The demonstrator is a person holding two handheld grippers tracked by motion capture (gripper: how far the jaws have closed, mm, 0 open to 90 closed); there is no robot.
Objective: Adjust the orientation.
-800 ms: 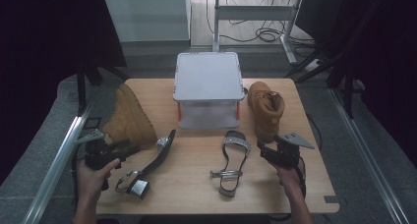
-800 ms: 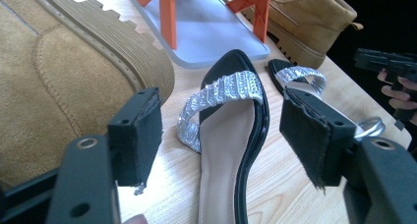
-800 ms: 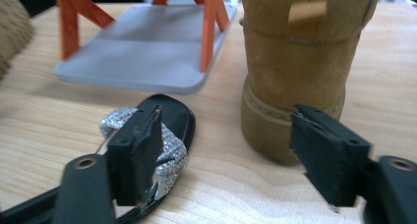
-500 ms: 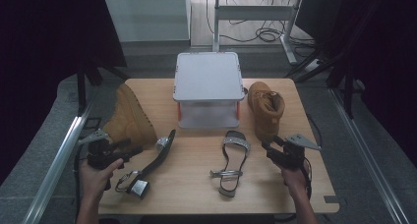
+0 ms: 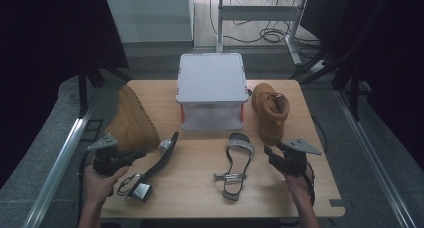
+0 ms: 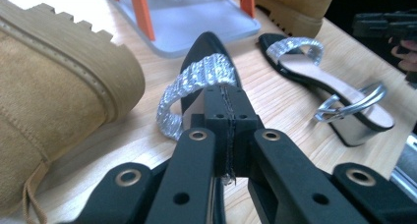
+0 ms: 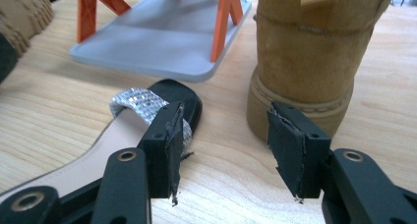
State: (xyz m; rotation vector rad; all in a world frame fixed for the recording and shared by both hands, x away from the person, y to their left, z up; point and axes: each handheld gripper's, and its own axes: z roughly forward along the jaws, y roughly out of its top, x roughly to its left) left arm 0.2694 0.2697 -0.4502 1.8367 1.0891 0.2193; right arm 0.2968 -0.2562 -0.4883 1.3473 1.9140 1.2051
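We see our left tool [image 5: 131, 157] low at the counter's [image 5: 200, 188] left edge, jaws pressed together with nothing between them; in the left gripper view [image 6: 228, 103] the closed tips point at the glittery silver strap of the left sandal [image 5: 160, 158], just short of it, touch not clear. That black sandal lies tilted on its side, toe up toward the box, buckle and block heel toward us, right beside the left boot [image 5: 131, 120]. The tan boot lies on its side, lugged sole facing the sandal, close but whether touching we can't tell.

Our right tool [image 5: 270, 153] sits at the counter's right, jaws spread, pinching nothing. In the right gripper view [image 7: 223, 135] the spread jaws frame bare wood, the right sandal's [image 7: 147, 111] toe just behind the one jaw, the right boot's [image 7: 305, 62] heel just behind the other. The right sandal [image 5: 235, 163] lies flat, sole down, mid counter, toe strap toward the box. The right boot [image 5: 270, 110] stands upright near the right tool.

A grey lidded box [image 5: 211, 90] with orange clips sits at the back centre, between the boots.
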